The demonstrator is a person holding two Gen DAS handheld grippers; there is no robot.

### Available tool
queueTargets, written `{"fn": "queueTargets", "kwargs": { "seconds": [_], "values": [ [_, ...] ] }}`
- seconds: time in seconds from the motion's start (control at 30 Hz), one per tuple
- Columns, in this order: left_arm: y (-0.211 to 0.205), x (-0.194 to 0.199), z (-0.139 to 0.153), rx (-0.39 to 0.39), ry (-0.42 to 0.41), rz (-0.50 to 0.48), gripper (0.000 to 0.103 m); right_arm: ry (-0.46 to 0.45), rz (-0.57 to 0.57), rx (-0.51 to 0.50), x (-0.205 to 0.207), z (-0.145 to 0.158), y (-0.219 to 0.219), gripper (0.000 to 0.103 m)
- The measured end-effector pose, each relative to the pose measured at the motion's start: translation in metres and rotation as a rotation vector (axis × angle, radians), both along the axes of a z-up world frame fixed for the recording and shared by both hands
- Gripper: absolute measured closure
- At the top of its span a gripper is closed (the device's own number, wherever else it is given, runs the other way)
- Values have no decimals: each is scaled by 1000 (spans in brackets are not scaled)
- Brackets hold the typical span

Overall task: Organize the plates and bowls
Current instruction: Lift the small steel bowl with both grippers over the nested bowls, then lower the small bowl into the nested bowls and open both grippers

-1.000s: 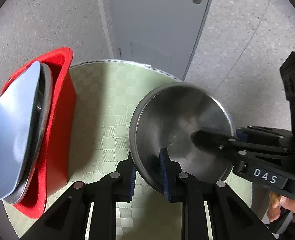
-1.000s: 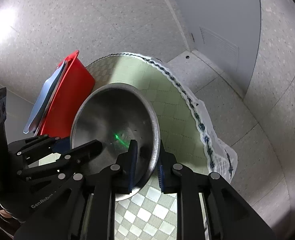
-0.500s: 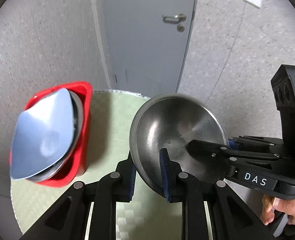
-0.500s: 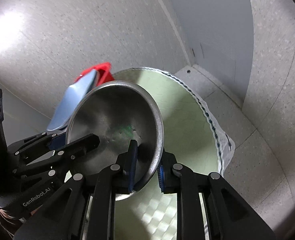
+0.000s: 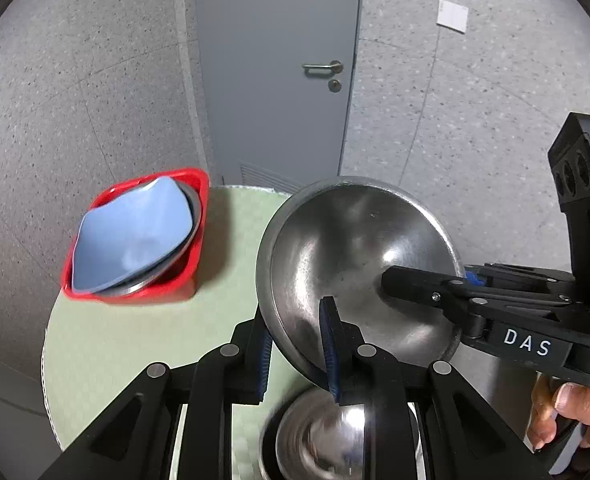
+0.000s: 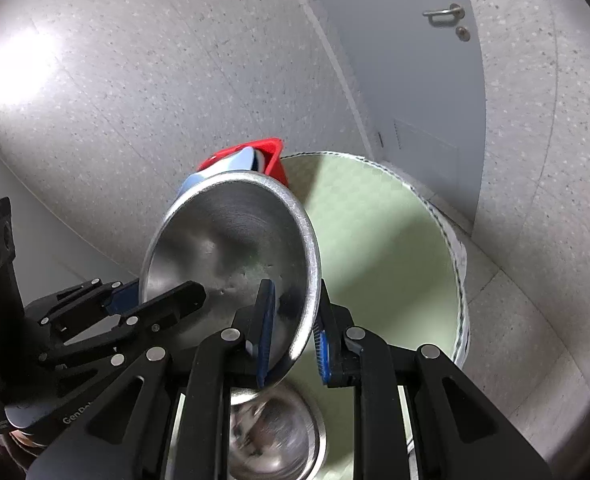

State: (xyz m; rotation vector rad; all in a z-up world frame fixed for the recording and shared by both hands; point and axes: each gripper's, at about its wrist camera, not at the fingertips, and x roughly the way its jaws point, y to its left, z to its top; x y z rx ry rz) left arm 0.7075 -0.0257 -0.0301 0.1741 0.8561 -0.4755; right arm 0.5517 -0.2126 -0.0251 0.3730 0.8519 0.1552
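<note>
Both tongs are clamped on the rim of one shiny round steel bowl [image 5: 355, 264], held tilted in the air above the round table with the pale green checked cloth [image 5: 135, 344]: the left gripper [image 5: 299, 354] pinches its near edge, the right gripper [image 6: 291, 338] the opposite edge. Below it sits a second steel bowl [image 5: 327, 440], blurred, and well apart at the table's far edge a red plastic bin [image 5: 183, 284] holds a pale blue squarish plate [image 5: 131, 236] leaning on a steel dish
</note>
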Motion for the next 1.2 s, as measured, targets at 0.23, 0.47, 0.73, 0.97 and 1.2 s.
{"fn": "queueTargets", "kwargs": {
  "seconds": [0.23, 0.47, 0.73, 0.97, 1.2],
  "values": [
    [42, -44, 0, -5, 31, -24, 84, 12, -24, -11, -41, -5, 28, 85],
    [68, -68, -16, 12, 87, -43, 84, 67, -51, -4, -68, -29, 42, 85],
    [75, -66, -27, 20, 122, -55, 84, 127, -65, -10, -86, -54, 51, 85],
    [79, -55, -37, 19, 152, -51, 84, 173, -58, -59, -89, -71, 63, 85],
    [72, -43, -50, 15, 181, -46, 84, 205, -50, -105, -84, -82, 72, 85]
  ]
}}
